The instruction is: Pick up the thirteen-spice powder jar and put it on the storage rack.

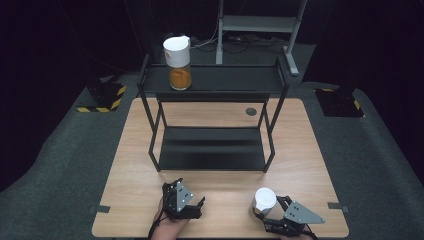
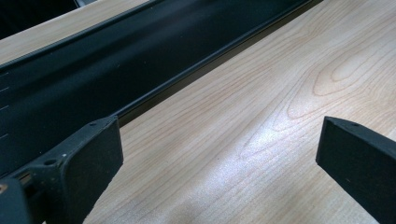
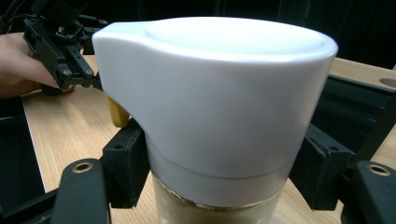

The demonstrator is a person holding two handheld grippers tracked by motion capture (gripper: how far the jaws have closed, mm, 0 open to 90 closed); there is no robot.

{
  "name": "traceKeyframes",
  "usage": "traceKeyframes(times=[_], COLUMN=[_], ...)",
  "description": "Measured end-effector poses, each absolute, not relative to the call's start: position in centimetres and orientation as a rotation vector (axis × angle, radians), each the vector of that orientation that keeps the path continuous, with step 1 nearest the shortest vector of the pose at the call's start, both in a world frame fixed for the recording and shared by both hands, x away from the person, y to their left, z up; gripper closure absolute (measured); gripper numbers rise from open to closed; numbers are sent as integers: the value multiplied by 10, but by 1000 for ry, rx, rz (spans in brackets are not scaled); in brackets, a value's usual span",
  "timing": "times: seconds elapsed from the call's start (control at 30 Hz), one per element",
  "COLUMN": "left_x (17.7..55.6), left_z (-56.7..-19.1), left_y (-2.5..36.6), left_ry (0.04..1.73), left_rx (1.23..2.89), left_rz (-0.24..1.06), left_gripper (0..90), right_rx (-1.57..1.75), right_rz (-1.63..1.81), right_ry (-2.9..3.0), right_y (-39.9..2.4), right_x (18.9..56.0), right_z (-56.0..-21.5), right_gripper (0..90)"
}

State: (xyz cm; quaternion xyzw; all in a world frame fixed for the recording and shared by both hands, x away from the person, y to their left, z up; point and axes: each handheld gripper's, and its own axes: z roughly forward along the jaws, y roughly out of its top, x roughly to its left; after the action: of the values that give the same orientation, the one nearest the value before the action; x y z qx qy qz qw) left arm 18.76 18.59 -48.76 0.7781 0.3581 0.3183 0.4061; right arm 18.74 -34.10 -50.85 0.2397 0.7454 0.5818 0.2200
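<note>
Now the right gripper (image 1: 268, 212) has its jaws clamped on a white-lidded jar (image 1: 264, 201) standing at the table's (image 1: 300, 150) near right edge. Left gripper (image 1: 192, 202) rests nearby on bare wood, jaws spread wide, holding nothing, before the black rack (image 1: 212, 150).

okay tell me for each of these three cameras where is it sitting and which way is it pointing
High view: above the person's side, facing forward and down on the table, rack, both grippers.
Left gripper view: on the left gripper, looking past open jaws at tabletop and rack edge.
Right gripper view: on the right gripper, jaws shut on the white-lidded jar.
Shared: high and right gripper views both show that jar and the left gripper.
</note>
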Motion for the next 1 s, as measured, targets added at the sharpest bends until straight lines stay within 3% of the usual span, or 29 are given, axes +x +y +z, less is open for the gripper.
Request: traceKeyframes(times=[1.0], left_x=[188], left_z=[-488], left_y=[187], left_ry=[898], left_rx=[1963], left_rz=[798], left_gripper=[9], right_rx=[665], right_rz=[1639], right_ry=[1980], right_y=[-335], right_x=[181], right_z=[-498], right_gripper=[297])
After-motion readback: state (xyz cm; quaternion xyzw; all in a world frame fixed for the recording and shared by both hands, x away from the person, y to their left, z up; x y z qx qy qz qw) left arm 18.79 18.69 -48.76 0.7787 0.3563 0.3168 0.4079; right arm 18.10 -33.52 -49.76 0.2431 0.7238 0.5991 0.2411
